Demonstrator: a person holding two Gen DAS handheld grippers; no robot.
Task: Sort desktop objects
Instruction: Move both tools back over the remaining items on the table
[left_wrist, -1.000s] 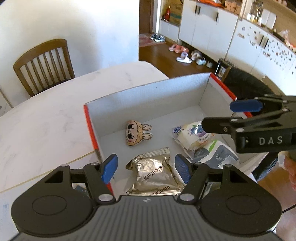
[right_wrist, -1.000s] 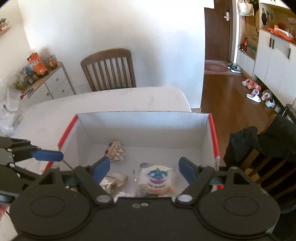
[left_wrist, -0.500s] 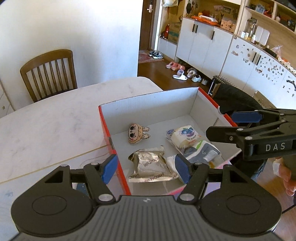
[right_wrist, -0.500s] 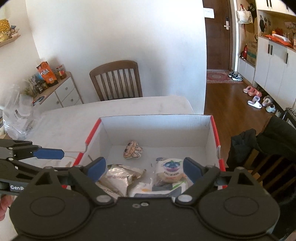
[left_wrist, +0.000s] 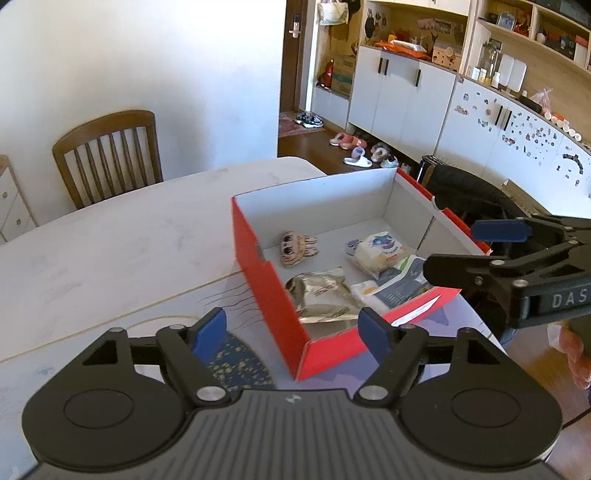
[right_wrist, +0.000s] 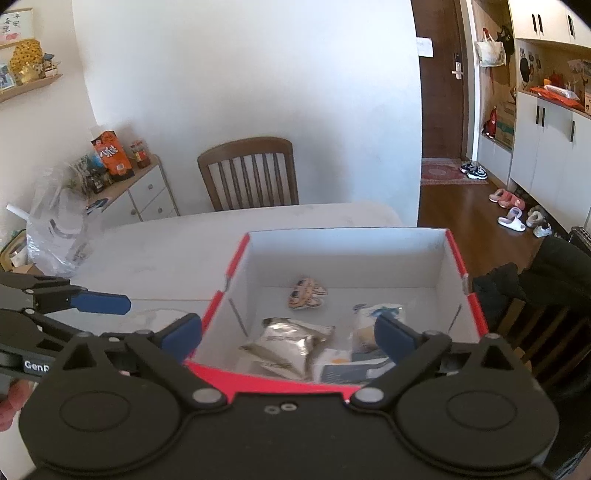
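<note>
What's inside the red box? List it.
In the red box: a small cartoon plush, a silver foil packet, a blueberry-print snack pack and a white-and-grey pouch, partly overlapped. Anything underneath is hidden.

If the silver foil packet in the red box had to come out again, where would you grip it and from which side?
Grip the silver foil packet at its crimped far edge, coming straight down from above. It lies flat on the floor of the red box, close to the near wall, with a white pouch alongside, so a sideways approach looks blocked. Its puffed middle would probably slip between pads.

Matt red cardboard box (left_wrist: 272, 291), crinkled glossy foil packet (left_wrist: 322, 293), smooth pale marble-look tabletop (left_wrist: 110, 251).
</note>
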